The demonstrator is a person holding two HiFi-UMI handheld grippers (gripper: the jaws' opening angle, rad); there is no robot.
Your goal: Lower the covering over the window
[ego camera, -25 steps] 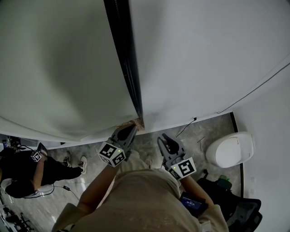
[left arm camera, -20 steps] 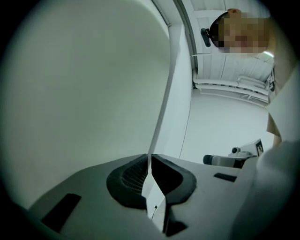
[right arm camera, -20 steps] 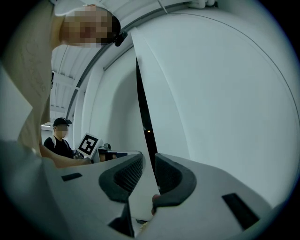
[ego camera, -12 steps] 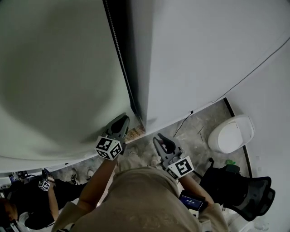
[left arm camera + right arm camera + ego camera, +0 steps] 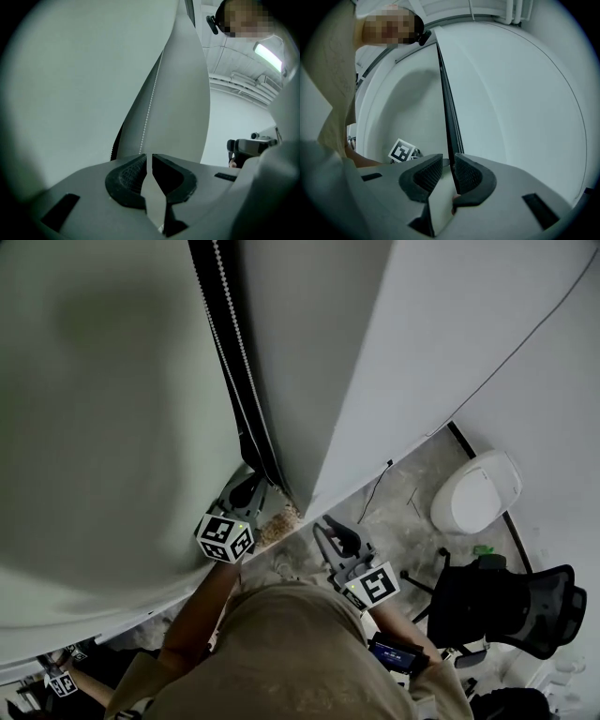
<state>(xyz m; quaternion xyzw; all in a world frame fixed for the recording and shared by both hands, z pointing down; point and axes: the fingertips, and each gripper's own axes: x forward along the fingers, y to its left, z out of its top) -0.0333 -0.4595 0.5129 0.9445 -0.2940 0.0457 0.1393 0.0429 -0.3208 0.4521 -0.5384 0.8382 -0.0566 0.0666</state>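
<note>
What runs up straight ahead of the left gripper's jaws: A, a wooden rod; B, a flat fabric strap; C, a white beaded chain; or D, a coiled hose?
C: in the left gripper view, a white beaded chain climbs in a thin dotted line just beyond the left gripper.

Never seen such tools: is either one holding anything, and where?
Right gripper: nothing. Left gripper: fingers shut at the chain; a pinch cannot be told.
</note>
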